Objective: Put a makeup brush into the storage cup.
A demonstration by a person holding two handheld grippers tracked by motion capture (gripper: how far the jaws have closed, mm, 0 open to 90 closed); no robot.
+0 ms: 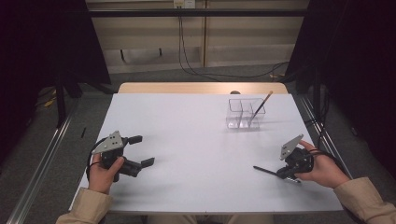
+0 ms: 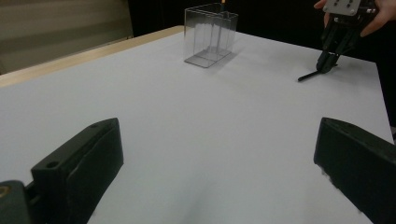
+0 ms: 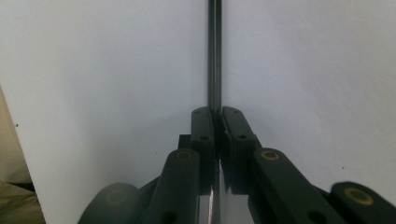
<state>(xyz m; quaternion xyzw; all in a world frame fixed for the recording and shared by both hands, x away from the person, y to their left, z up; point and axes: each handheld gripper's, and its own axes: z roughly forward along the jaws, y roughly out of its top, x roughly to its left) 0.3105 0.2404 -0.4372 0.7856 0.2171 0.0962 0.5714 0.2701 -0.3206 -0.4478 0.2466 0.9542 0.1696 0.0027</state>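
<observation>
A thin dark stick (image 1: 266, 171) lies flat on the white table (image 1: 187, 130) near its right front. My right gripper (image 1: 286, 173) is shut on one end of it, and the rest points toward the table's middle. In the right gripper view the stick (image 3: 214, 56) runs straight out from between the closed jaws of the right gripper (image 3: 217, 112). The left gripper view shows that same gripper (image 2: 327, 63) far off, tip down on the stick (image 2: 308, 75). My left gripper (image 1: 144, 150) rests at the left front, open, with nothing between its jaws (image 2: 219, 135).
A clear plastic divided box (image 1: 245, 113) stands at the back right of the table with a wooden-handled brush (image 1: 261, 105) leaning in it; the left gripper view shows this box (image 2: 210, 35) too. Dark stands flank the table, and cables cross the floor behind it.
</observation>
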